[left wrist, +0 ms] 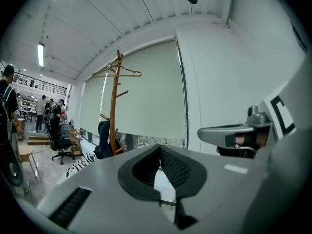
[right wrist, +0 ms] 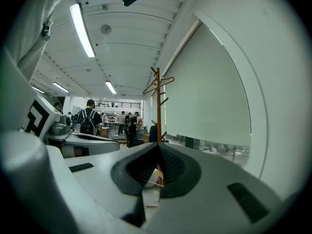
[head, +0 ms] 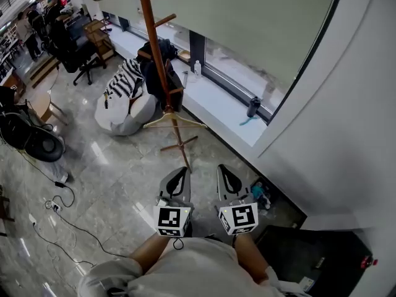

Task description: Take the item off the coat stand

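Fingers (left wrist: 179, 168) of left gripper (head: 182, 171), right gripper (head: 223, 168) together, empty; dark garment (head: 151, 73) on coat stand (head: 148, 11) well ahead.

A glossy grey tiled floor (head: 117, 178) spreads out ahead of the left claw (head: 180, 175) and the right claw (head: 226, 172). Straight ahead of both, the coat stand (head: 162, 73) rests on its wooden feet. Farther ahead and to the left lies a white beanbag (head: 124, 113). Black cables (head: 54, 207) trail well to the left of the left claw. Ahead and right runs a white window ledge (head: 210, 101) carrying a dark bottle (head: 253, 106).
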A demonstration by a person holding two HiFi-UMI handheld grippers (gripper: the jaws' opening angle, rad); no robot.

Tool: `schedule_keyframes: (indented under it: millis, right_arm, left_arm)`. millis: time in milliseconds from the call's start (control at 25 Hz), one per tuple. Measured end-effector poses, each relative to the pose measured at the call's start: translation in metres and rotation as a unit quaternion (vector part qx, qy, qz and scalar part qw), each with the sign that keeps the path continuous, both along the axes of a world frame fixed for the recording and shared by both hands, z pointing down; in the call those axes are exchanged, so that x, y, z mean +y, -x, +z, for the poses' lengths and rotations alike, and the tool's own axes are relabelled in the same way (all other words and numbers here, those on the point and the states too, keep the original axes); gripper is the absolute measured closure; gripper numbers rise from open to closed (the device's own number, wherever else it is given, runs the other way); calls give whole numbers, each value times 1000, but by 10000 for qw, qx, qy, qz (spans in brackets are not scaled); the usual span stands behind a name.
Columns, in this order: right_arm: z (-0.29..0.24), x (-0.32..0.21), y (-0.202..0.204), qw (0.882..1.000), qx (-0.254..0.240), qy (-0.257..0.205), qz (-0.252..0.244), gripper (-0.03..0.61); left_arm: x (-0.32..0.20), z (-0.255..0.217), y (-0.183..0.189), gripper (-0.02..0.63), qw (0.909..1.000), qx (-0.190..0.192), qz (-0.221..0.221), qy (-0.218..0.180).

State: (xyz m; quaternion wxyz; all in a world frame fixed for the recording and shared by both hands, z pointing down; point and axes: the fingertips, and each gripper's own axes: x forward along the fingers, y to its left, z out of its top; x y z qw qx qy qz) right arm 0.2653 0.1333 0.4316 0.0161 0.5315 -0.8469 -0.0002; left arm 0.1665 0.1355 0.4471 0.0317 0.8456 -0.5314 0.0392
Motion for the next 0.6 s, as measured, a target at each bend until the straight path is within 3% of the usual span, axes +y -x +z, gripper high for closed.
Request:
schedule_keyframes:
  millis: [400, 600]
  right_arm:
    - [15, -48, 32, 9996, 196, 225, -6, 574]
    - [24, -82, 60, 9987, 369, 341, 23, 574]
  left_arm:
    - [-49, 13, 35, 604, 9998, 101, -30, 140]
    - [-81, 22, 53, 604, 9995, 169, 187, 213]
